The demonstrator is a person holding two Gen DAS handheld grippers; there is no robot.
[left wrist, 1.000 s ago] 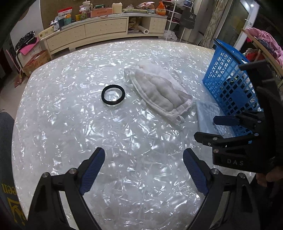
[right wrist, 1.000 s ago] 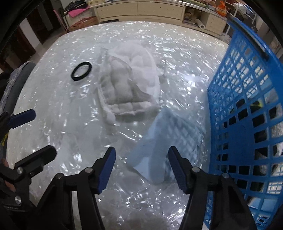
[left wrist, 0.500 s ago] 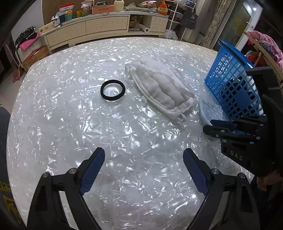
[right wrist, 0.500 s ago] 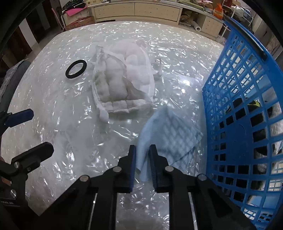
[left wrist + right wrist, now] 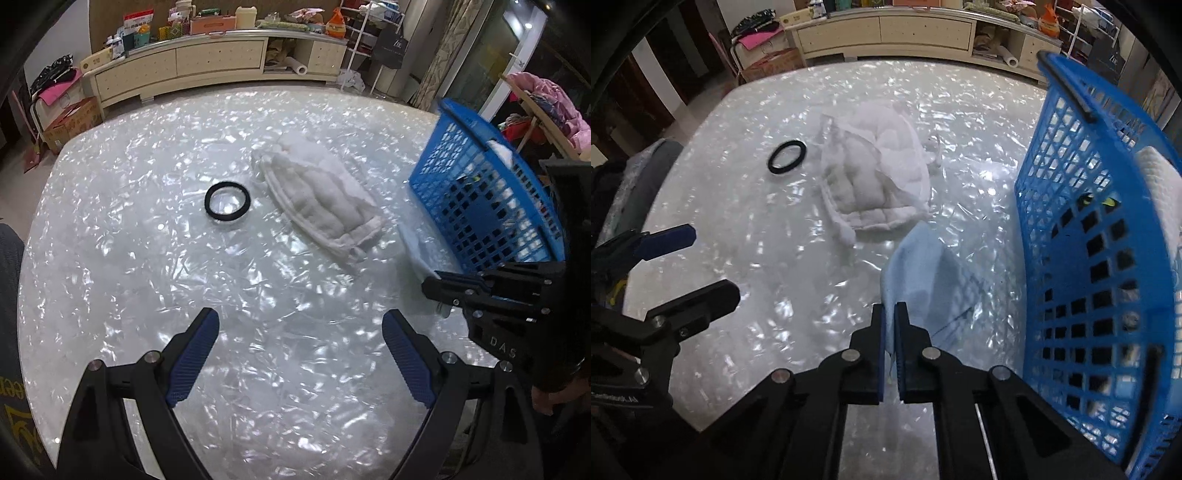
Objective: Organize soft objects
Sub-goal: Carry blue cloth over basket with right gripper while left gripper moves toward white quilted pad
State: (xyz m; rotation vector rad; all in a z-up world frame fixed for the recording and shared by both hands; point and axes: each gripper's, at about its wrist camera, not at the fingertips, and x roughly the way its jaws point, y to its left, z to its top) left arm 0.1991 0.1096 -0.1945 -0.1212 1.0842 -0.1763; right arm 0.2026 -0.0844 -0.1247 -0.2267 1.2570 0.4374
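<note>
Right tool point(image 5: 890, 332) has just snapped shut on the blue cloth's point(image 5: 923, 273) near corner and peels it off the tabletop point(image 5: 746, 258), basket point(image 5: 1089, 258) waiting at three o'clock, so the drop-in looks next, while left tool point(image 5: 301, 354) hangs wide open, empty.

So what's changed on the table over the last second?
The right claw closed on the near edge of the light blue cloth and lifted it off the table. The left claw stayed open and empty; the white pad, black ring and blue basket kept their places.
</note>
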